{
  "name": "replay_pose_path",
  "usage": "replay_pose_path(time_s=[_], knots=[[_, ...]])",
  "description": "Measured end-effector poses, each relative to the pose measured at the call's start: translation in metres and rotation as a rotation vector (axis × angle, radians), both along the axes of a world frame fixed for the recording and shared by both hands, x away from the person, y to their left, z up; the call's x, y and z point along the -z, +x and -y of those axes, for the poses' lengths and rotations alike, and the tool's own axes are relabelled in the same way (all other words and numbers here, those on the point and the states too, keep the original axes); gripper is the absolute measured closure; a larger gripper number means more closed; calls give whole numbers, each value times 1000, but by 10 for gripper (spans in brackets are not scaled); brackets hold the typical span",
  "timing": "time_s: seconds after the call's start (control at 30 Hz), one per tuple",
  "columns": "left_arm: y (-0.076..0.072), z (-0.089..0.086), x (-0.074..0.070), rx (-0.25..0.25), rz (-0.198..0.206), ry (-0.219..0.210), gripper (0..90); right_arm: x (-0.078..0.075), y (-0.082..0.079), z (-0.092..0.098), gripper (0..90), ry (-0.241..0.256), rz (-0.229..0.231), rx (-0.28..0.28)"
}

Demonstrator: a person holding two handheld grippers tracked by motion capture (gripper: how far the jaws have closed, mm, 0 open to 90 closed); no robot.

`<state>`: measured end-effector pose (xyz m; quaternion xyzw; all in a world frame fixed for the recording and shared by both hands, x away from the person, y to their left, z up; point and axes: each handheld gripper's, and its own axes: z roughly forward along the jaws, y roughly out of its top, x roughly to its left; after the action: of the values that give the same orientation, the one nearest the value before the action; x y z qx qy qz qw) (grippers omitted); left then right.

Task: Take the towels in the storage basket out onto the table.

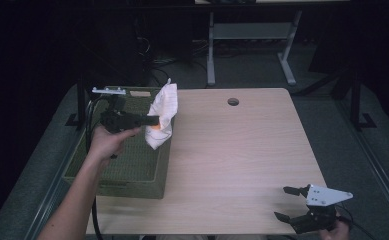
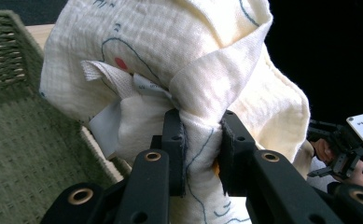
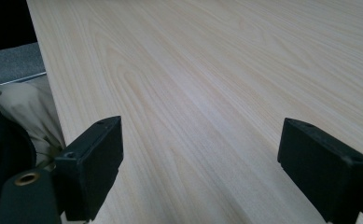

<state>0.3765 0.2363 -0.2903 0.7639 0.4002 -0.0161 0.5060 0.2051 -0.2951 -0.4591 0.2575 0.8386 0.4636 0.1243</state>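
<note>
A cream cloth (image 1: 162,116) with thin blue line drawings and a red dot hangs bunched above the right rim of a green woven basket (image 1: 127,172). My left gripper (image 1: 154,120) is shut on it; in the left gripper view both black jaws pinch a fold of the cloth (image 2: 202,79), with a grey label showing beside them. My right gripper (image 1: 289,204) is at the table's front right corner, open, with nothing between its fingers (image 3: 95,163) and only bare wood under them.
The light wooden table (image 1: 232,150) has a round cable hole (image 1: 233,102) near its far edge. The basket stands at the table's left side. Grey carpet and a white desk frame (image 1: 252,35) lie beyond the table. The right gripper (image 2: 342,144) appears far off in the left gripper view.
</note>
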Motion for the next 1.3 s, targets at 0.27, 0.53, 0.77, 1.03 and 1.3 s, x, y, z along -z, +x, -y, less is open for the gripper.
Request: replay_pose_path(time_s=[0.27,0.53,0.77,1.03,1.3], knots=[[2,13,3,25,-4,5,752,0,0,1,138,2,2,1],[4,28,6,47,-7,-1,752,-1,0,1,138,6,3,-2],[6,44,10,71,-9,-13,752,-1,-1,1,138,10,3,-3],[8,67,14,113,-10,-37,752,-1,-1,1,138,9,7,-3],[10,86,19,137,-19,-28,752,-1,-1,2,138,20,9,1]])
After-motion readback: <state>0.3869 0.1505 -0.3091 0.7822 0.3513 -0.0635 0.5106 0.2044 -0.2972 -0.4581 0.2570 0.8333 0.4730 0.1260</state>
